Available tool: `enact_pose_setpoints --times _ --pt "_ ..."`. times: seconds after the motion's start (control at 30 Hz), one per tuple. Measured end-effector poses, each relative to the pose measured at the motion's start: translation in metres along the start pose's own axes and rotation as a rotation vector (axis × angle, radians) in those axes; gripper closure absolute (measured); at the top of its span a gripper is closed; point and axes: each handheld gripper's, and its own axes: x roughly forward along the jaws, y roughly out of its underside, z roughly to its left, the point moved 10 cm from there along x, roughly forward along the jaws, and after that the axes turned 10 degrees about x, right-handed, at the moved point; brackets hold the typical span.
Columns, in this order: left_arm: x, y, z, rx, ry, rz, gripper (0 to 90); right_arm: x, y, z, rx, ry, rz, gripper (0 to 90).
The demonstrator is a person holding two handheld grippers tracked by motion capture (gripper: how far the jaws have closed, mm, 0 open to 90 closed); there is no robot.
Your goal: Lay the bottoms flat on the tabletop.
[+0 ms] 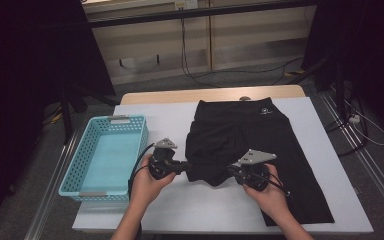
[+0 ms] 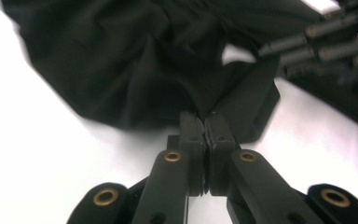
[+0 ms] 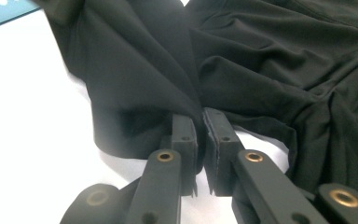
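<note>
Black stretchy cloth shorts [image 1: 260, 145] lie half folded on the white desk [image 1: 180, 120], each hand-held gripper, left [image 1: 184, 166] and right [image 1: 231, 172], pinching the near edge, so more folding and the blue plastic basket [image 1: 75, 172] seem left.

On the table [image 1: 180, 210] lay 1 black garment [image 1: 260, 145] and 1 basket [image 1: 75, 175], with 2 grippers, left [image 1: 184, 167] and right [image 1: 230, 172].

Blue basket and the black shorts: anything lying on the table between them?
Nothing lies there. In the high view the white table between the blue basket and the black shorts is bare; nearer the person, the left gripper crosses it.
</note>
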Motion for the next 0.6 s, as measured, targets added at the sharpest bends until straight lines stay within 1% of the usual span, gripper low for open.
enact_pose_setpoints --times 0.07,0.13,0.17,0.2,0.27,0.3,0.33,0.37,0.4,0.43,0.47,0.5,0.57,0.6 --pt "0.003 0.003 0.004 0.000 -0.015 0.015 87.8 0.003 0.001 0.001 -0.006 0.003 0.006 80.3" --pt "0.009 0.007 0.011 0.000 -0.050 0.018 86.5 0.007 0.003 0.002 -0.006 0.013 0.017 73.3" --pt "0.012 0.009 0.015 -0.009 -0.067 0.018 84.5 0.009 0.004 0.002 -0.008 0.022 0.023 69.0" --pt "0.015 0.012 0.018 -0.018 -0.073 0.024 83.2 0.010 0.004 0.002 -0.012 0.031 0.024 65.9" --pt "0.021 0.015 0.024 -0.027 -0.086 0.023 83.1 0.009 0.002 0.003 -0.023 0.042 0.019 60.9" --pt "0.024 0.016 0.026 -0.034 -0.098 0.021 82.6 0.008 0.001 0.004 -0.027 0.042 0.015 60.0" --pt "0.026 0.017 0.028 -0.021 -0.111 0.020 80.7 0.007 0.000 0.004 -0.027 0.040 0.008 58.9" --pt "0.028 0.017 0.031 -0.010 -0.134 0.010 74.8 0.006 0.000 0.004 -0.024 0.041 0.004 57.4" --pt "0.031 0.017 0.033 -0.010 -0.149 0.008 68.7 0.005 -0.001 0.003 -0.022 0.044 0.001 56.3" --pt "0.033 0.018 0.035 -0.012 -0.150 0.006 65.3 0.004 -0.001 0.002 -0.019 0.045 0.000 55.9" --pt "0.035 0.018 0.036 -0.020 -0.155 0.000 58.7 0.003 -0.001 0.000 -0.017 0.049 -0.001 55.8" --pt "0.036 0.020 0.036 -0.028 -0.152 0.007 52.1 0.002 -0.001 -0.001 -0.014 0.052 -0.002 55.8" --pt "0.036 0.022 0.034 -0.044 -0.129 0.016 46.6 0.001 -0.001 -0.004 -0.006 0.056 -0.002 55.8" --pt "0.036 0.023 0.033 -0.049 -0.127 0.014 42.5 0.001 -0.001 -0.005 -0.004 0.056 -0.002 55.7"
